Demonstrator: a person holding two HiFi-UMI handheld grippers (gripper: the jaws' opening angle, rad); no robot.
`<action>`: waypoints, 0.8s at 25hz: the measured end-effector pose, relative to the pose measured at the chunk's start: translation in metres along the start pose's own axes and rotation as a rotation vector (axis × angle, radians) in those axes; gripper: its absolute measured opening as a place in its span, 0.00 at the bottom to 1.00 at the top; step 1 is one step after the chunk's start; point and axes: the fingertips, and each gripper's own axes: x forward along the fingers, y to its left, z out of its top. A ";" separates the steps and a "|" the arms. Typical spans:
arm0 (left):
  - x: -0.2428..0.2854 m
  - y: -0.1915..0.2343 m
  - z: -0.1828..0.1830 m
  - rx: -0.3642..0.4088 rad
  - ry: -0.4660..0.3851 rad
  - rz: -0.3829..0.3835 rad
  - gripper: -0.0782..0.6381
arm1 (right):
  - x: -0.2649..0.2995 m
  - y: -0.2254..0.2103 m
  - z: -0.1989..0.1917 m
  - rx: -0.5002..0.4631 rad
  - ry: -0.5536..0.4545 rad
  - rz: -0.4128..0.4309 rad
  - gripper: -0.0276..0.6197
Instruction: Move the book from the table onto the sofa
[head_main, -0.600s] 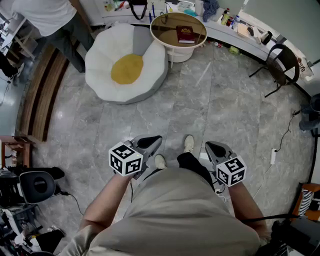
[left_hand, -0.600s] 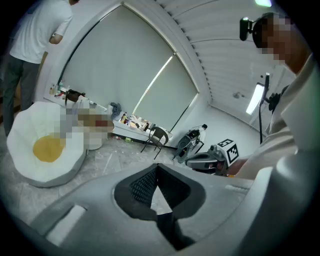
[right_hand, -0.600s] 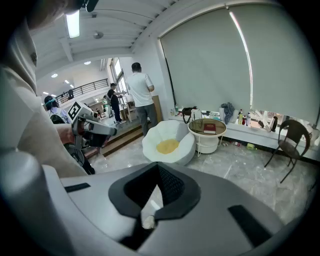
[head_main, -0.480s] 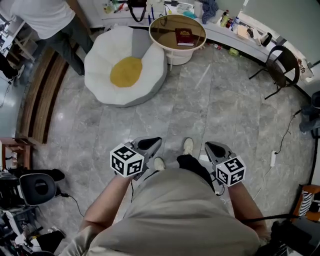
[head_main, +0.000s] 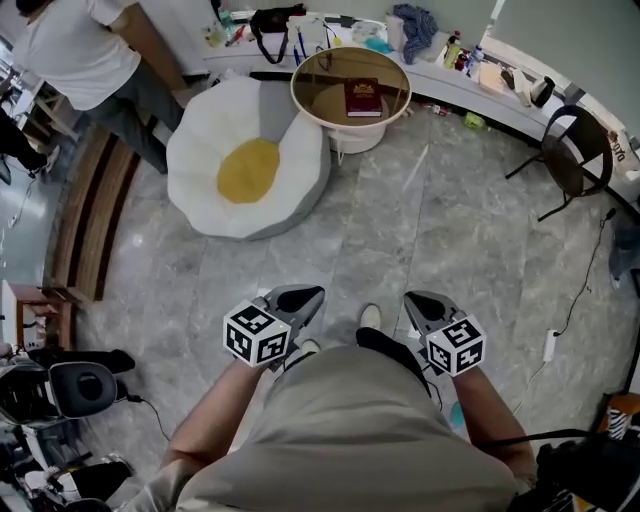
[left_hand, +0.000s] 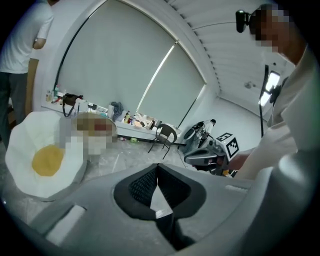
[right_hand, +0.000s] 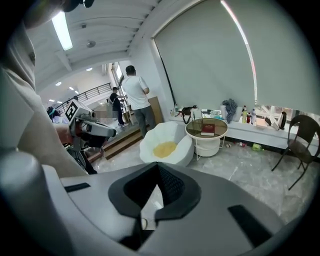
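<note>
Book (head_main: 362, 97): dark red, closed, lying flat on the round bench (head_main: 320, 72), on the right part of its top.
Round bench: brown glassy top with a pale rim, on a white base.
Sofa (head_main: 248, 165): white and petal-shaped with a yellow centre, just beside the round bench on its left.
Floor (head_main: 420, 230): grey marble tiles stretching from the round bench to the person's feet.
Left claw (head_main: 308, 293): jaws together and holding nothing, tilted down, well apart from the round bench on its near side.
Right claw (head_main: 416, 298): jaws together and holding nothing, tilted down, level with the left claw and equally far from the round bench.
Chair (head_main: 572, 160): dark, on thin legs, to the right of the round bench.
Person in a white shirt (head_main: 85, 55): standing left of the round bench, beyond the sofa.
</note>
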 end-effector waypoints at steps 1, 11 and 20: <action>0.010 0.001 0.009 0.006 0.003 0.011 0.12 | 0.001 -0.013 0.004 -0.004 -0.002 0.001 0.06; 0.081 0.032 0.071 0.022 0.007 0.048 0.28 | 0.049 -0.105 0.028 0.051 0.006 0.048 0.23; 0.130 0.160 0.139 -0.016 -0.016 -0.006 0.30 | 0.136 -0.183 0.096 0.165 0.004 -0.068 0.23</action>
